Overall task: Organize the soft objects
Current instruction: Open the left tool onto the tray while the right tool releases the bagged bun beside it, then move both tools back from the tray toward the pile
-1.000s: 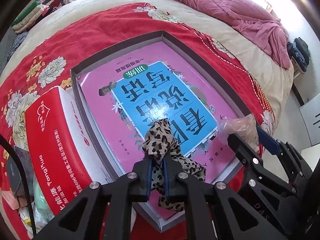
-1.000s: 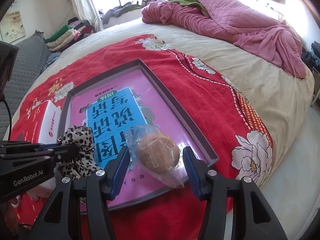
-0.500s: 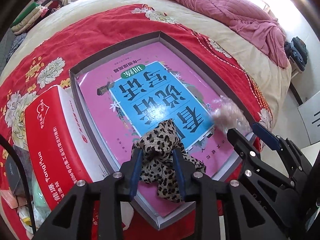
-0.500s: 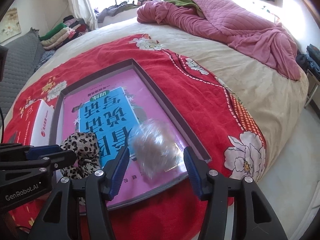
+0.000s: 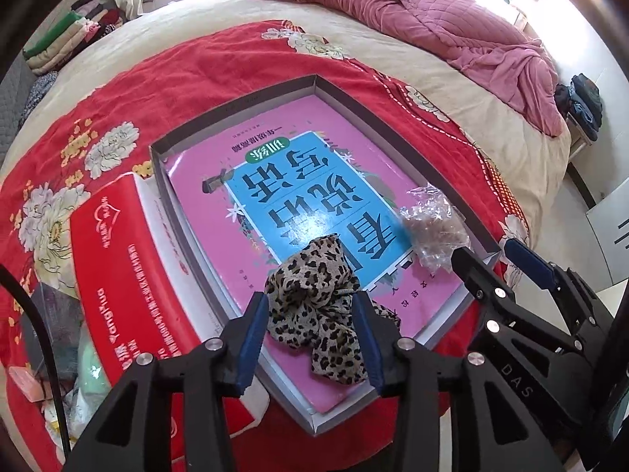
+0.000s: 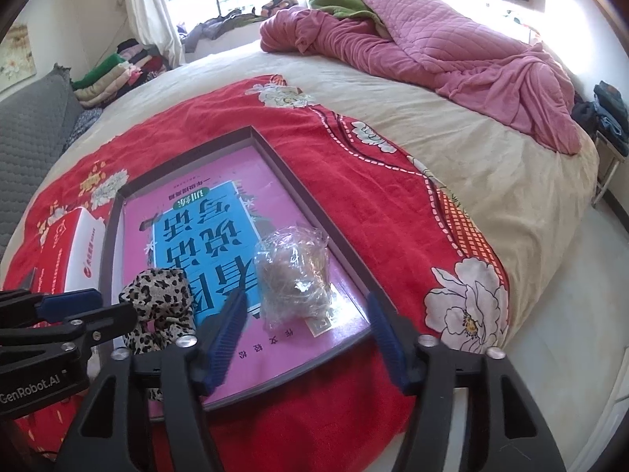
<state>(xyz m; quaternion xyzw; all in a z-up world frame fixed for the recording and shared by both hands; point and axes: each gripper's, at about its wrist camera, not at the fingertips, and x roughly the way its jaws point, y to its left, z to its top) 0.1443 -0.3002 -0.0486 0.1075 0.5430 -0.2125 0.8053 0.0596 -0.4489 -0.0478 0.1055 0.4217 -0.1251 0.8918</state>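
A leopard-print cloth (image 5: 314,306) lies bunched on the pink and blue book (image 5: 298,181) inside a shallow grey tray (image 5: 393,118). My left gripper (image 5: 310,314) straddles it; its jaws are opening and the pads no longer pinch the cloth. A clear plastic bag with something brown inside (image 6: 293,275) rests on the book's near right corner. My right gripper (image 6: 304,303) stands just behind the bag, jaws opening, pads clear of it. The right wrist view also shows the cloth (image 6: 157,299), the tray (image 6: 314,196) and the left gripper (image 6: 106,306).
A red and white box (image 5: 129,275) lies against the tray's left side on the red floral blanket (image 6: 373,204). A pink quilt (image 6: 452,47) is heaped at the far side of the bed. Folded clothes (image 6: 118,70) are stacked far left. The bed's edge drops off at right.
Both grippers have opened. The leopard cloth, pinched a second ago, now lies loose on the book. The bag has been let go and rests in the tray.
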